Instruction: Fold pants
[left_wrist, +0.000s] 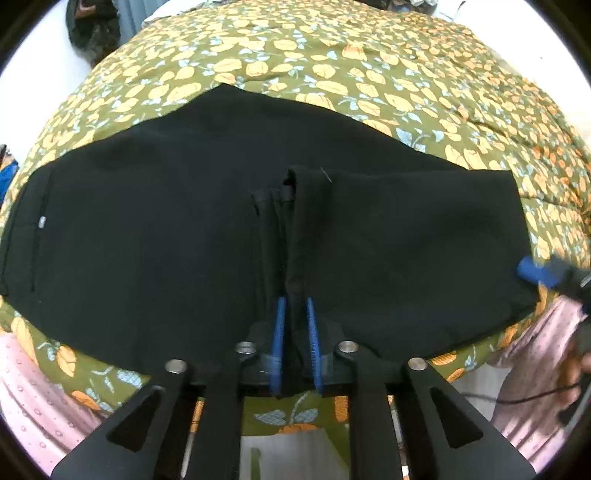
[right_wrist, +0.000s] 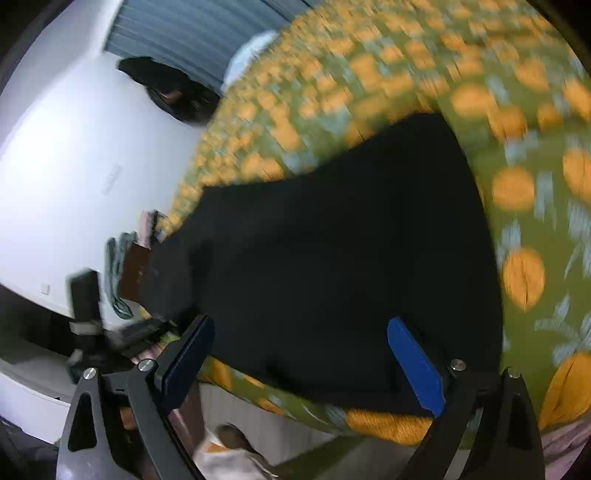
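Note:
Black pants (left_wrist: 166, 229) lie flat across a bed, folded lengthwise, with the leg hems stacked near the middle. My left gripper (left_wrist: 295, 314) is shut on the pants' near edge at the hems, pinching a ridge of cloth between its blue pads. My right gripper (right_wrist: 299, 354) is open, its blue pads wide apart just above the pants (right_wrist: 332, 240) near their right end. Its blue fingertip (left_wrist: 532, 273) shows at the right edge of the left wrist view. The right wrist view is motion-blurred.
The bed has an olive cover with orange leaves (left_wrist: 332, 66). My pink sleeves (left_wrist: 33, 391) flank the near bed edge. A white wall (right_wrist: 74, 147) and dark objects stand left of the bed.

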